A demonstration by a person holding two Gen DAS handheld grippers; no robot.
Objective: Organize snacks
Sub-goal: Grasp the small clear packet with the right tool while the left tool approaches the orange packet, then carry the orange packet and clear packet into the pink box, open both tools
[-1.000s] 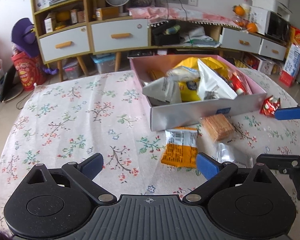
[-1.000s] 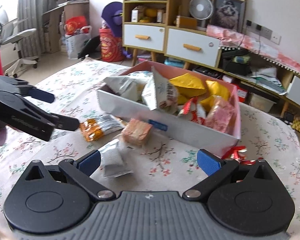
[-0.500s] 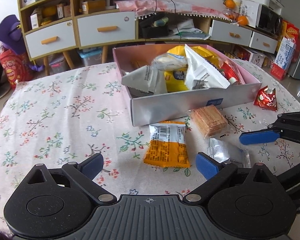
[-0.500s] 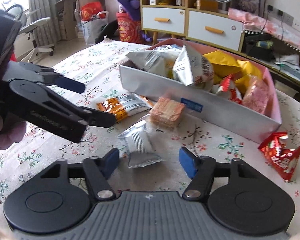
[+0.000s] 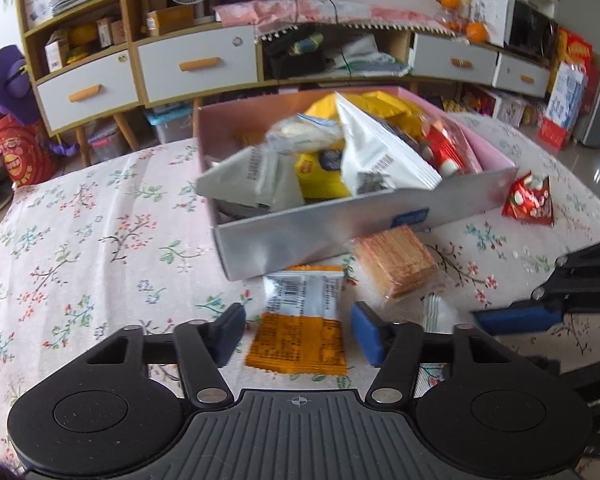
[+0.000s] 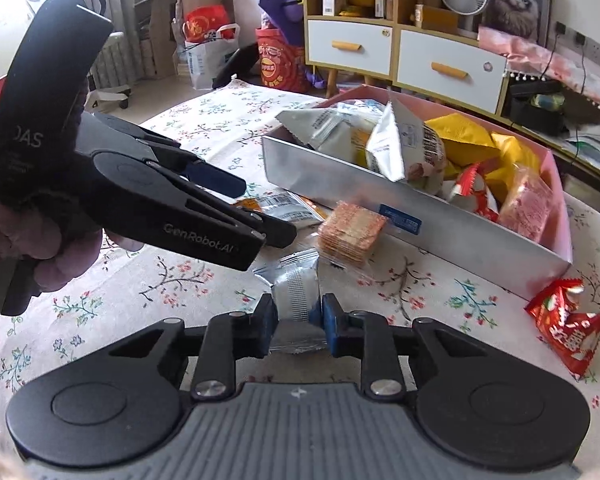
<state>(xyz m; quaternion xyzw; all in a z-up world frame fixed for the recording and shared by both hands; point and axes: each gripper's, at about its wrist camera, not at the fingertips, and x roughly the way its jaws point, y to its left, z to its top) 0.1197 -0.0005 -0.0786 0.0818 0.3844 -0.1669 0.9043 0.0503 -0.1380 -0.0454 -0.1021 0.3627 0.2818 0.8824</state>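
Pinching a small silver packet (image 6: 296, 288) at lower centre of its own view, the right gripper (image 6: 298, 322) has just closed, blue pads pressed to the packet's sides. Left gripper (image 5: 298, 330), low in its view, has just been narrowing around an orange-and-white snack pack (image 5: 300, 320) lying flat on the floral tablecloth (image 5: 80, 240); its pads flank the pack without visibly pressing it. Just above sits a wrapped cracker stack (image 5: 396, 266), touching the silver-sided box (image 5: 320, 236) heaped with snacks. At right of the box lies a red packet (image 5: 530, 200).
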